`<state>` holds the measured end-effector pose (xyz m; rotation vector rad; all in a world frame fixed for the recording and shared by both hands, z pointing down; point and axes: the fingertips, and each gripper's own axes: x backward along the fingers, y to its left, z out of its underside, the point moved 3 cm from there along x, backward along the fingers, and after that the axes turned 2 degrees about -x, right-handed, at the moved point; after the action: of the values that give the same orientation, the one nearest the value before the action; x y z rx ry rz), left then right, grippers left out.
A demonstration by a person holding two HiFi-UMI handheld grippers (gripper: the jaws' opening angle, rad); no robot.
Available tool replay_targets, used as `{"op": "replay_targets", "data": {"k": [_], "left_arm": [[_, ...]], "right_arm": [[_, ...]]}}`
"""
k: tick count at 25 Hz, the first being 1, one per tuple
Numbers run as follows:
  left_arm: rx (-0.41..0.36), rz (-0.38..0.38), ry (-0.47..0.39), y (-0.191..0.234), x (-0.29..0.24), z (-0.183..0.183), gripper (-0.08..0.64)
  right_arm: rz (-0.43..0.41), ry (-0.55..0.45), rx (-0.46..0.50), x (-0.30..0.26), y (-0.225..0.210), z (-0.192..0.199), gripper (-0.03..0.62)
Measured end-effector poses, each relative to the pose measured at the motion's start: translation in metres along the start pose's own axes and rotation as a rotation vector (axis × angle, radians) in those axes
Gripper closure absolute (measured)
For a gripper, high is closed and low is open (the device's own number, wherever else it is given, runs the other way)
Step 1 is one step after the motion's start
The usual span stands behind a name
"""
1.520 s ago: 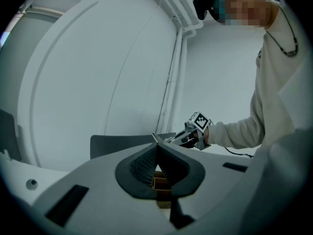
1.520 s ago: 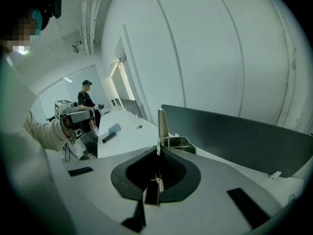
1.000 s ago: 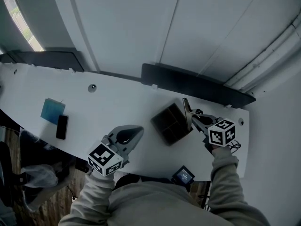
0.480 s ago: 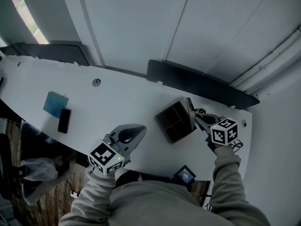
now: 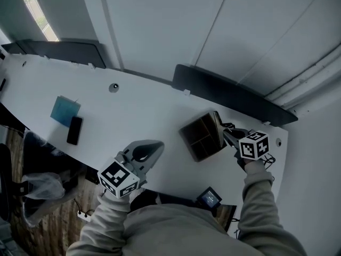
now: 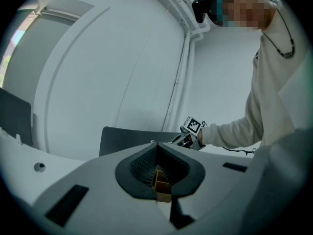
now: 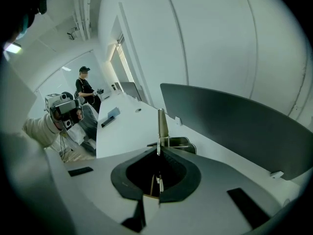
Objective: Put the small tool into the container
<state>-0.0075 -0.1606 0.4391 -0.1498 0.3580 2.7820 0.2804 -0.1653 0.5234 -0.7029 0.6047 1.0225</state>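
A: Right gripper [image 7: 157, 150] fingers?
B: Clamped on the small tool [image 7: 160, 124], a thin flat metal strip, centre-right, at the container's [image 5: 200, 137] right rim.
A: Container?
B: Dark, square, four compartments, on the smooth white table [image 5: 133, 111].
A: Left gripper [image 6: 156, 145]?
B: Ribbed pads together, holding nothing; bare tabletop separates it from the container.

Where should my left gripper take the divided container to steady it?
Probably the container's wall nearest it, from above, one jaw in a compartment: open-topped, thin upright walls, and the right gripper with the small tool crowds the other side.
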Motion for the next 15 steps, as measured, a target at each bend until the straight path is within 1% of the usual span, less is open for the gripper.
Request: {"op": "replay_targets", "data": {"k": [9, 15], "left_arm": [[0.014, -0.016, 0.001, 0.007, 0.007, 0.004, 0.558], [0.019, -0.011, 0.005, 0.008, 0.003, 0.007, 0.558]], "right_arm": [[0.014, 0.062, 0.011, -0.015, -0.006, 0.008, 0.571], [0.030, 0.109, 0.023, -0.022, -0.012, 0.016, 0.571]]}}
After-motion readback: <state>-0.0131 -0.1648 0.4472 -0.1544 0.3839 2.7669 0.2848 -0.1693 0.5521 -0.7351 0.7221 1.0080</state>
